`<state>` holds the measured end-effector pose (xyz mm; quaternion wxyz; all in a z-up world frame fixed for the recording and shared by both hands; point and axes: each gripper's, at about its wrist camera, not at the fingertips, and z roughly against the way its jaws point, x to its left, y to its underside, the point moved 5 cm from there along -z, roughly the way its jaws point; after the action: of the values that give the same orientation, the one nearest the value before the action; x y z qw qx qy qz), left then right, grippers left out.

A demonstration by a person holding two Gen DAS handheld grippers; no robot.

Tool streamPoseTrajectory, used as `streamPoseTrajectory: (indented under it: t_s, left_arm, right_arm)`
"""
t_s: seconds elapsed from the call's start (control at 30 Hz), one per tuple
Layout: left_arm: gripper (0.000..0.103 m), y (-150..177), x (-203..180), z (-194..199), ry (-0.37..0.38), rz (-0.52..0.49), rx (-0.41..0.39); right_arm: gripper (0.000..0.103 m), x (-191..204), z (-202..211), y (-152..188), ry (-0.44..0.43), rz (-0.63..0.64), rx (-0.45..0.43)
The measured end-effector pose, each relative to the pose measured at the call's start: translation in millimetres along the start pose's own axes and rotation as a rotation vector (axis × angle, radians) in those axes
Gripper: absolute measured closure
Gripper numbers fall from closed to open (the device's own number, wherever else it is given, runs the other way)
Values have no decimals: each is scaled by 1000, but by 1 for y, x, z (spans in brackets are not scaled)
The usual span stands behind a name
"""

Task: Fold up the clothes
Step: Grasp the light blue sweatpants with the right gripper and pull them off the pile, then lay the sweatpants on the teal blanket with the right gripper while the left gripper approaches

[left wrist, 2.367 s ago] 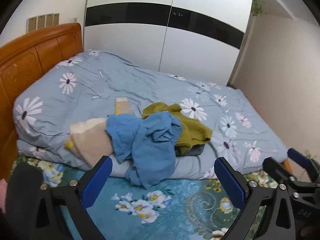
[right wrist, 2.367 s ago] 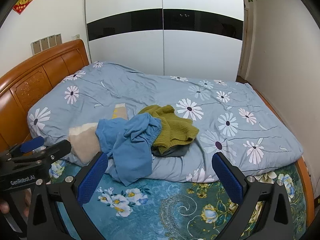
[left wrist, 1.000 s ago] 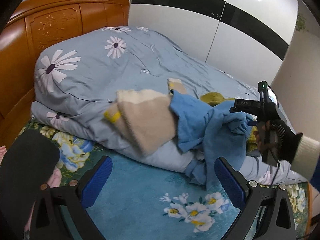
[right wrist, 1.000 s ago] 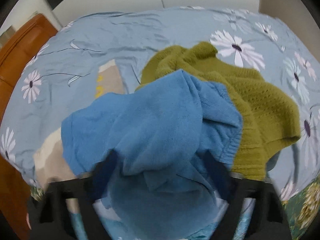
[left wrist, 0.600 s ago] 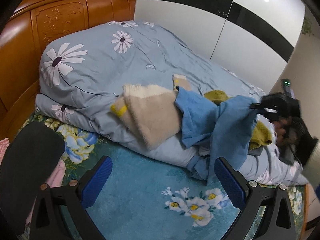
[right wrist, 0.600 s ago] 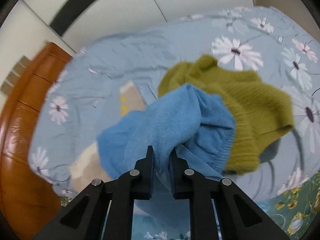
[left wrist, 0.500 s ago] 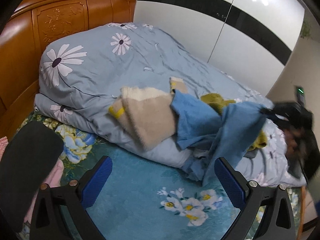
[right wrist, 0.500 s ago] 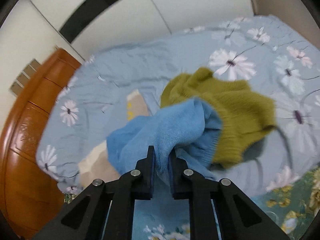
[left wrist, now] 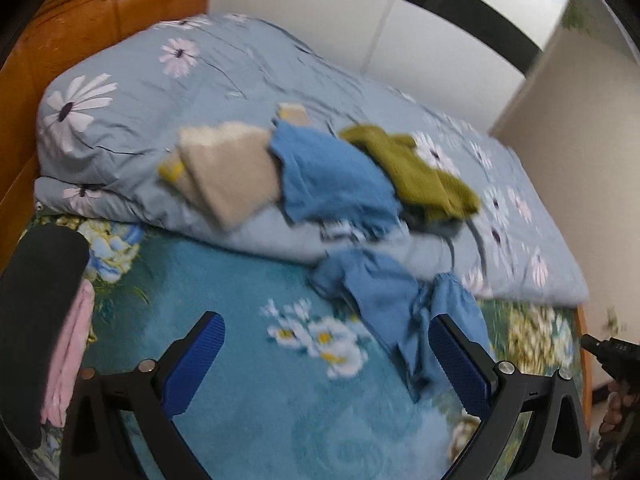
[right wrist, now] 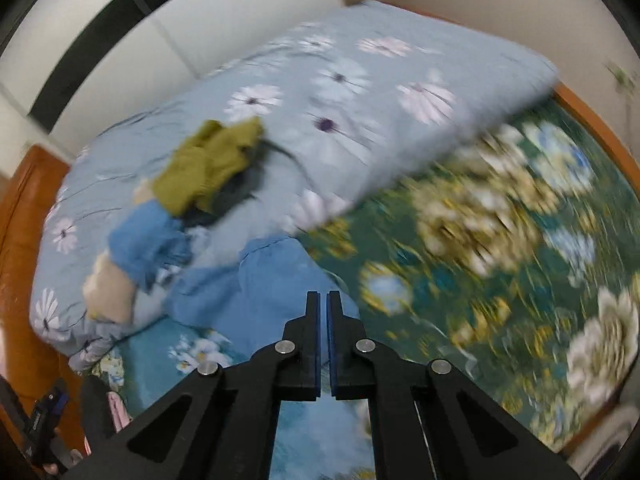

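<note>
A blue garment (left wrist: 404, 304) has been dragged off the heap on the grey-blue daisy duvet (left wrist: 224, 80) and is now spread, crumpled, on the teal floral bedsheet (left wrist: 256, 376) just below the duvet's near edge; 0.5 s ago it was still draped on the heap. The right gripper (right wrist: 323, 300) is seen nearly shut, jaws parallel with a thin gap, tips over the garment's fabric (right wrist: 276, 280); whether cloth is still pinched cannot be told, as none is seen between the tips. The left gripper (left wrist: 326, 364) is held wide, nothing between its pads, above the sheet beside the garment. Another blue piece (left wrist: 332, 176), an olive knit (left wrist: 416, 172) and a beige item (left wrist: 228, 172) remain piled near the duvet's near edge. One garment is judged separated onto flat sheet for spreading; no fold is visible. Both views are motion-blurred.
</note>
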<state>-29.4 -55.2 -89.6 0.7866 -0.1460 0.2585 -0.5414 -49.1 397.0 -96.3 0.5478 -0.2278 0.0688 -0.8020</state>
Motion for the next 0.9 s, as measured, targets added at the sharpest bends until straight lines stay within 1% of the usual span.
streamPoseTrajectory:
  t_s: [0.07,0.13,0.2,0.27,0.3,0.33,0.37,0.4,0.5,0.57,0.8,0.9]
  left_arm:
    - [0,11,-13,-4,-2,-35,26]
    - [0,21,-26,-10,5,-61,59]
    - [0,26,-36,-14,7,-84,80]
    - [0,31,-46,-16,9,-114,93]
    - [0,32,-51,-17,8,-129,99]
    - [0,32,-54,-18,7,-139,106]
    - [0,33,-56,-20,7,-148,113]
    - [0,32,-59,-23,9,-155,118]
    - [0,31,-66,-35,2,-182,134]
    - [0,29,-69,-40,-1,-189,139]
    - [0,25,-53,-47,-50,-163,124]
    - [0,27,-43,-51,-84,-179,122]
  right_arm:
    - [100,-6,-10,9,-2,-19,21]
    - [100,-3,-24,17,-15,-7,48]
    - [98,8,-42,25,-35,21,78]
    - [90,25,-65,30,-52,60,111]
    - [76,34,-77,31,-60,81,127]
    - [57,43,-89,33,-67,102,143]
    - [51,52,-101,34,-75,123,159]
    - [48,62,-113,36,-82,144,174]
    - [48,87,-151,35,-77,198,213]
    - [48,101,-176,33,-57,223,231]
    - [48,127,-239,20,90,303,255]
    - [48,130,-262,19,154,323,279]
